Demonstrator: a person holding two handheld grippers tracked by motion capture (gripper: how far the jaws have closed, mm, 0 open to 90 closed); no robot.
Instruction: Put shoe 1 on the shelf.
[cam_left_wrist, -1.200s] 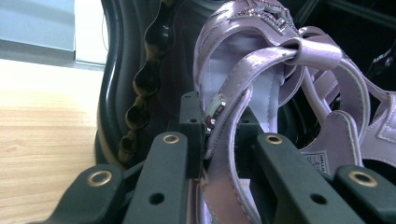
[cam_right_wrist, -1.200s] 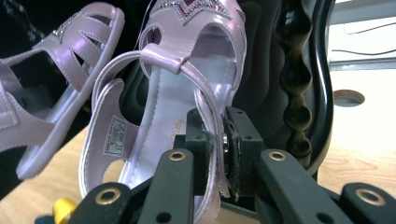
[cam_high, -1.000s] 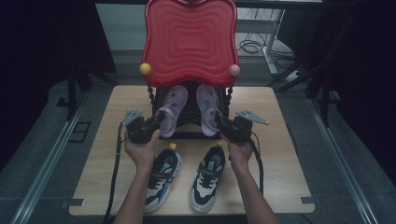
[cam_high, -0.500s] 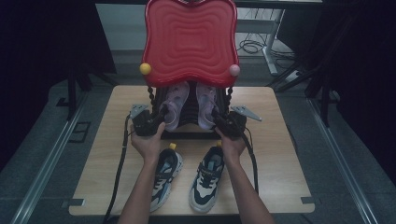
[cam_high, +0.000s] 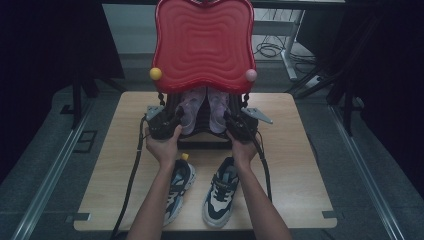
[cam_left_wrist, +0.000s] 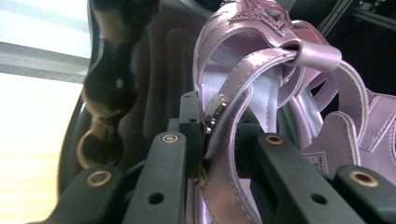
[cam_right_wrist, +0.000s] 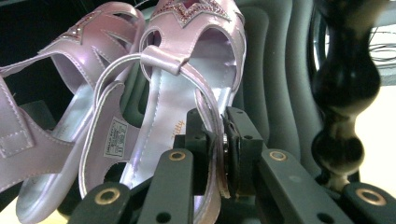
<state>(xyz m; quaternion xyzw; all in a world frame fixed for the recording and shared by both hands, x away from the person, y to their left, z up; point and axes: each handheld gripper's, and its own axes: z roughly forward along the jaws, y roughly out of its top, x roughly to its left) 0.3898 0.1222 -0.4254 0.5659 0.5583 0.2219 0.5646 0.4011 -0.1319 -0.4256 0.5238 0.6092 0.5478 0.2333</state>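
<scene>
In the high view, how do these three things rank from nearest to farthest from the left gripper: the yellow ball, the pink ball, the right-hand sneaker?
Measured from the left gripper, which grips a pink sandal:
1. Yellow ball, just above it at the red board's left corner.
2. Pink ball, across at the right corner.
3. Right-hand sneaker, low on the table by the right forearm.

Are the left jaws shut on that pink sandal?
Shut: the left gripper pinches the sandal's side strap between its pads.

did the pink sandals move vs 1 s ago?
Yes. The sandals, each clamped by a gripper, have gone away from the sneakers and up under the red top of the rack.
</scene>
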